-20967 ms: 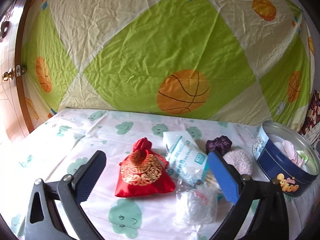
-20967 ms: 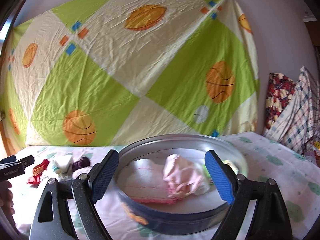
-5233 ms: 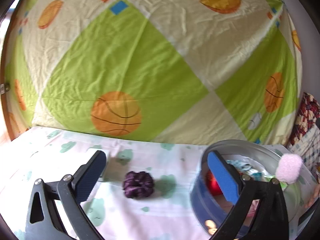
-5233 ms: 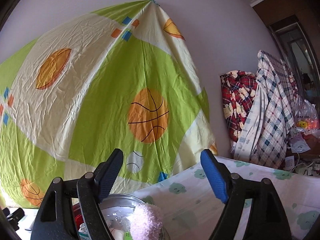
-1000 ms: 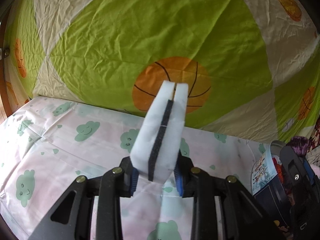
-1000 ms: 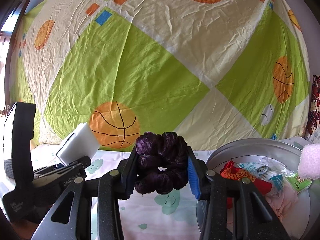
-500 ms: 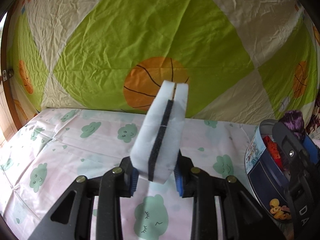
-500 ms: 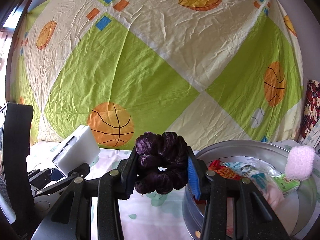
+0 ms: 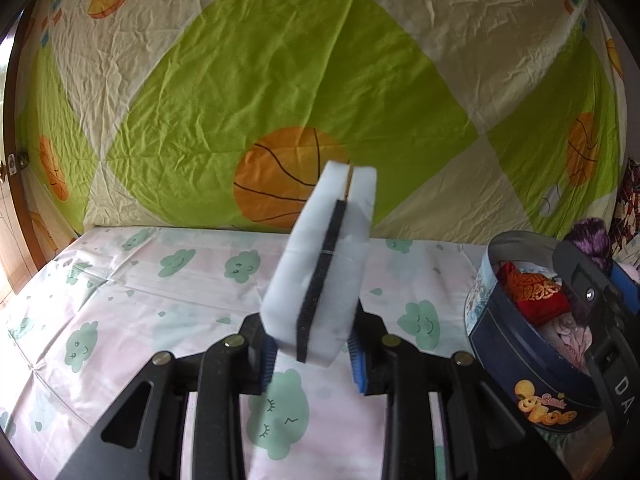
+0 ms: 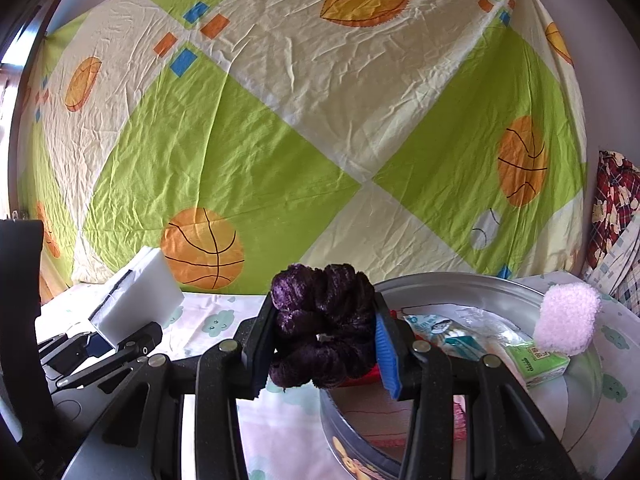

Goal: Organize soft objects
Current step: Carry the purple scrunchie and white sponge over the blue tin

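A: Where is the purple velvet scrunchie [image 10: 322, 330] at this point?

B: Clamped crosswise between the jaws of the right gripper [image 10: 324, 344], bulging above and below the blue pads. The round biscuit tin [image 10: 500, 286] sits just beyond the right jaw and below it, so the scrunchie hangs near the tin's left rim, likely carried that way so it can be dropped in.

A: And the other gripper?

B: The left gripper [image 9: 312, 354] is clenched on a white sponge block with a dark middle layer [image 9: 324, 264]. The block stands on end, its lower part pinched between the jaws and the rest sticking out ahead of them, leaning a little right. Gripping low probably leaves most of it free to go into the tin first.

A: Where is the tin relative to those jaws?

B: Off to their right, well apart, on the cloud-print bed sheet [image 9: 132, 280]. Nothing lies on the sheet directly ahead of the left jaws.

A: What is already inside?

B: A red embroidered pouch [image 9: 534, 290], a clear packet with blue print [image 10: 440, 332], a small green tissue pack [image 10: 538, 362], and a pink fluffy puff [image 10: 568, 318] perched at the far right edge. Judging by that, most soft items are gathered and these two remain.
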`<state>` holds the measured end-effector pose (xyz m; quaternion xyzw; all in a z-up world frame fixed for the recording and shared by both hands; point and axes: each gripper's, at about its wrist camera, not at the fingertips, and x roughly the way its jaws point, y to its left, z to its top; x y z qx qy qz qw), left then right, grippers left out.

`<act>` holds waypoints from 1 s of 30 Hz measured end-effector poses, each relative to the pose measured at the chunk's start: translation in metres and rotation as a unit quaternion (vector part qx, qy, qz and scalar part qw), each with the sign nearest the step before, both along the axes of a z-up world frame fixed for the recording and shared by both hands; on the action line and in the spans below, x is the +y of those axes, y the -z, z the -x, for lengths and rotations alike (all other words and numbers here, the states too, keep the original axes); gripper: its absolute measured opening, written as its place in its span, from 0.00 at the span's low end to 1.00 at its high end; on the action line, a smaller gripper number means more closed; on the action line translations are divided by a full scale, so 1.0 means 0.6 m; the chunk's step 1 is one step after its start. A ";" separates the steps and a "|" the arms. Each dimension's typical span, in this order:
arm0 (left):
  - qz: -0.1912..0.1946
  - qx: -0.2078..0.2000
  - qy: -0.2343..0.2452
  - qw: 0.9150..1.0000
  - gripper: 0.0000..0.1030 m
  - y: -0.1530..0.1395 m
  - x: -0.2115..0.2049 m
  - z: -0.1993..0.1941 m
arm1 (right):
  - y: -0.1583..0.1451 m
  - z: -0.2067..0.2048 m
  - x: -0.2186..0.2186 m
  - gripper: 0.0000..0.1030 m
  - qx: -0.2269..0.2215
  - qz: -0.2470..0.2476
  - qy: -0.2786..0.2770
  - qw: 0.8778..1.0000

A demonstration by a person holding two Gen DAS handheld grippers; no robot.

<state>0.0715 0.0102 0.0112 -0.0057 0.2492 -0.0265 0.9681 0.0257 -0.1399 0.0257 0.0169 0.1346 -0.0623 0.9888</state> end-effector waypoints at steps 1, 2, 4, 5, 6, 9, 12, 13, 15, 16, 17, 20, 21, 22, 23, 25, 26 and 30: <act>0.001 0.000 0.000 1.000 0.27 -0.001 -0.001 0.002 | -0.001 0.003 -0.003 0.45 -0.001 0.001 -0.001 1.000; 0.002 -0.001 0.000 1.000 0.27 -0.001 -0.003 0.005 | -0.002 0.006 -0.006 0.45 -0.002 0.001 -0.002 1.000; 0.003 -0.002 0.002 1.000 0.27 -0.002 -0.007 0.010 | -0.004 0.012 -0.013 0.45 -0.003 0.005 -0.003 1.000; 0.003 -0.001 0.003 1.000 0.27 -0.001 -0.009 0.012 | -0.005 0.014 -0.016 0.45 -0.005 0.005 -0.003 1.000; 0.003 0.000 0.004 1.000 0.27 0.000 -0.012 0.014 | -0.007 0.017 -0.020 0.45 -0.006 0.005 -0.002 1.000; 0.005 0.001 0.006 1.000 0.27 0.001 -0.020 0.021 | -0.012 0.026 -0.030 0.45 -0.013 0.008 0.001 1.000; 0.007 0.002 0.007 1.000 0.27 0.001 -0.029 0.028 | -0.017 0.033 -0.040 0.45 -0.020 0.012 0.002 1.000; 0.010 0.003 0.008 1.000 0.27 0.001 -0.032 0.031 | -0.018 0.036 -0.044 0.45 -0.022 0.014 0.002 1.000; 0.014 0.002 0.009 1.000 0.27 0.000 -0.038 0.035 | -0.021 0.041 -0.052 0.45 -0.025 0.014 0.003 1.000; 0.013 0.001 0.009 1.000 0.27 -0.001 -0.042 0.038 | -0.022 0.044 -0.057 0.45 -0.026 0.014 0.005 1.000; 0.012 0.001 0.010 1.000 0.27 -0.002 -0.046 0.039 | -0.023 0.047 -0.062 0.45 -0.028 0.014 0.006 1.000; 0.012 -0.001 0.012 1.000 0.27 -0.004 -0.058 0.046 | -0.026 0.052 -0.075 0.45 -0.032 0.013 0.011 0.999; 0.013 -0.002 0.013 1.000 0.27 -0.005 -0.061 0.048 | -0.028 0.053 -0.080 0.45 -0.033 0.012 0.012 0.999; 0.014 -0.002 0.014 1.000 0.27 -0.005 -0.065 0.050 | -0.029 0.055 -0.084 0.45 -0.034 0.011 0.013 0.999; 0.013 -0.003 0.015 1.000 0.27 -0.006 -0.069 0.052 | -0.030 0.057 -0.089 0.45 -0.036 0.010 0.014 0.999; 0.010 -0.005 0.015 1.000 0.27 -0.006 -0.076 0.056 | -0.032 0.061 -0.097 0.45 -0.038 0.009 0.017 0.999; 0.011 -0.005 0.016 1.000 0.27 -0.006 -0.078 0.057 | -0.033 0.061 -0.100 0.45 -0.039 0.009 0.017 0.999; 0.013 -0.004 0.014 1.000 0.27 -0.007 -0.081 0.060 | -0.034 0.067 -0.109 0.45 -0.041 0.008 0.016 0.999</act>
